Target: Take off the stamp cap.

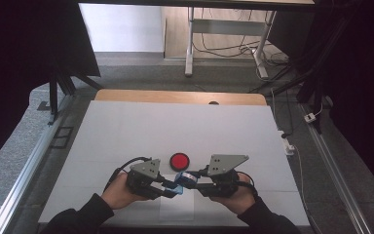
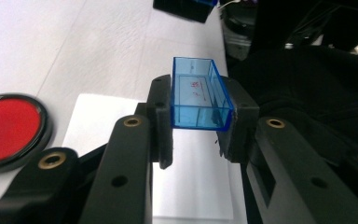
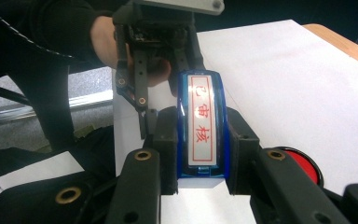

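Observation:
My left gripper (image 2: pixel 198 119) is shut on a clear blue plastic cap (image 2: pixel 198 100), pinched by its two long sides with the open side up. My right gripper (image 3: pixel 200 144) is shut on a blue stamp (image 3: pixel 200 126) whose white label carries red characters. In the high view both grippers meet near the table's front edge, the left gripper (image 1: pixel 169 191) with the cap (image 1: pixel 178 190) just left of the right gripper (image 1: pixel 191 179) and its stamp (image 1: pixel 187 176). Cap and stamp look slightly apart. The left gripper (image 3: pixel 156 88) shows beyond the stamp in the right gripper view.
A round red ink pad (image 1: pixel 179 161) in a black rim lies just behind the grippers on the white table cover (image 1: pixel 126 131). A white paper sheet (image 1: pixel 175 207) lies under the hands. The wooden table edge (image 1: pixel 175 96) runs along the far side.

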`<action>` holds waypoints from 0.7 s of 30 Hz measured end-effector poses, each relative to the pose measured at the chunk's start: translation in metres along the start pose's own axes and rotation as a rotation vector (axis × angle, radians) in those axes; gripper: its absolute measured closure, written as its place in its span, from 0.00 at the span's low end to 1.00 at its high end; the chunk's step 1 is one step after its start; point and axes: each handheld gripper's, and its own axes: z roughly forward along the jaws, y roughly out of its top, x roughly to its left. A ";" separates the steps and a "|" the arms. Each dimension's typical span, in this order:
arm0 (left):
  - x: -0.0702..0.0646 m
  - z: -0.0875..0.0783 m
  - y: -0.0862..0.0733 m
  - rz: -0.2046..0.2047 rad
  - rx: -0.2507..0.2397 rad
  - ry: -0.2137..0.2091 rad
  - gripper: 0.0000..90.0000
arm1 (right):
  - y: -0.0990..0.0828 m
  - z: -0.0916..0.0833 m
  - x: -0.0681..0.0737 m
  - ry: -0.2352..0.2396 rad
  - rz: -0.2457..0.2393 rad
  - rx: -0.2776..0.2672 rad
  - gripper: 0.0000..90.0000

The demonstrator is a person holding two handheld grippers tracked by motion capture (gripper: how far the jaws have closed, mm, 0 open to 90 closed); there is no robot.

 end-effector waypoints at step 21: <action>-0.028 -0.049 -0.017 -0.132 -0.053 0.177 0.76 | -0.002 -0.005 -0.006 -0.062 0.048 -0.011 0.79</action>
